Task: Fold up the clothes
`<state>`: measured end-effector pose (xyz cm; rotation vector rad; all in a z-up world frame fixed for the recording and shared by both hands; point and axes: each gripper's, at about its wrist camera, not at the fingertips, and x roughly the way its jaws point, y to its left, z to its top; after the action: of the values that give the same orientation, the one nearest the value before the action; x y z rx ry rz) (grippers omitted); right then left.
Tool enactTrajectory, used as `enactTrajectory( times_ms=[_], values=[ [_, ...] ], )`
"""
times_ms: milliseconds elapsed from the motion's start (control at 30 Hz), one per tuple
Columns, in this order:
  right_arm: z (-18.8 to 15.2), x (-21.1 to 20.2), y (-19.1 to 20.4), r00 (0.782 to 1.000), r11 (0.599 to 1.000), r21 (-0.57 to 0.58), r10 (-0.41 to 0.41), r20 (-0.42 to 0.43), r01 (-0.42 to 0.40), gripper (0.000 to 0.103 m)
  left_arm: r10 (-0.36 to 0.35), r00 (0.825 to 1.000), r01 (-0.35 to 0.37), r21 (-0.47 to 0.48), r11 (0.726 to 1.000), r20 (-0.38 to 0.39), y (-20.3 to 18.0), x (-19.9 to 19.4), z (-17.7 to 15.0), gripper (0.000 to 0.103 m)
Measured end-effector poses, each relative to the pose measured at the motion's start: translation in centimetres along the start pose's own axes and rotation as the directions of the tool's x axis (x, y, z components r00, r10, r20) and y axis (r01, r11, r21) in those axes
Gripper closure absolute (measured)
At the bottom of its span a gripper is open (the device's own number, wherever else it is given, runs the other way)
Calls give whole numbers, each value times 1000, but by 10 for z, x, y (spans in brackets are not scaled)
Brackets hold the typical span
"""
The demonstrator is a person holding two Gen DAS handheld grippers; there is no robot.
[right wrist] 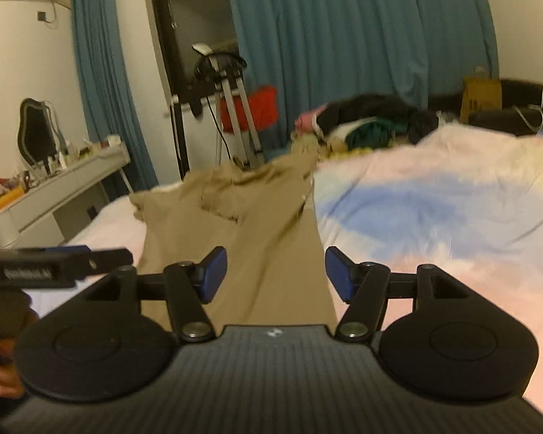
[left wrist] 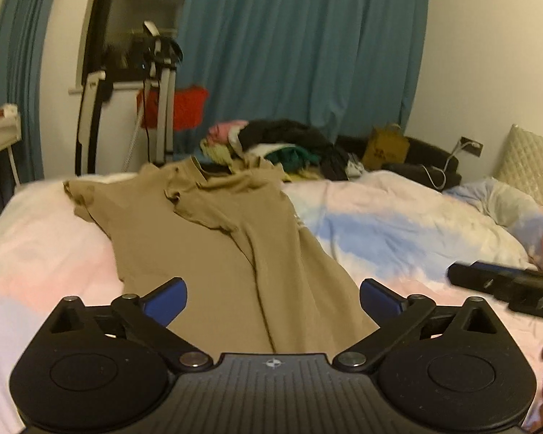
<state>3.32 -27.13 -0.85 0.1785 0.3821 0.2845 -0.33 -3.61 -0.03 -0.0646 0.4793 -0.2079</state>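
A tan shirt (left wrist: 213,238) was laid lengthwise on a bed (left wrist: 398,231) covered in a pink, white and blue quilt, its collar at the far end and its hem near the cameras. One sleeve was spread to the left; the right side was folded inward over the body. The left gripper (left wrist: 273,298) was held above the near hem with its blue pads (left wrist: 166,300) set wide apart and nothing between them. The right gripper (right wrist: 275,273) was likewise held over the near part of the shirt, its pads (right wrist: 213,271) parted and empty.

In the left wrist view, the right gripper was seen from the side at the right edge as a dark bar (left wrist: 503,284) above the quilt. A pillow (left wrist: 510,199) and a quilted headboard (left wrist: 532,166) were shown only there. In the right wrist view, the left gripper appeared at the left edge (right wrist: 54,266), with the fingers of a hand (right wrist: 0,369) around its handle. A white dressing table (right wrist: 54,188) with a mirror (right wrist: 36,133) was shown only in that view.

In both views, a pile of clothes (left wrist: 278,144) lay at the far edge of the bed, before teal curtains (left wrist: 307,43).
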Motion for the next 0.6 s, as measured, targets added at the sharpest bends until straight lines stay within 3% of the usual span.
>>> enactTrajectory(
  times_ms=[133,367,600],
  values=[
    [1,3,5,1000,1000,-21,-2,11,3,19,-6,1000,6,-22,1000,-8,10,-4,-7,0],
    [1,5,12,1000,998,-55,-7,21,9,19,36,999,-39,-55,998,-39,36,-5,-13,0],
    [2,2,17,999,999,-42,-33,39,34,19,62,998,-63,-14,998,-15,33,-11,-13,0]
  ],
)
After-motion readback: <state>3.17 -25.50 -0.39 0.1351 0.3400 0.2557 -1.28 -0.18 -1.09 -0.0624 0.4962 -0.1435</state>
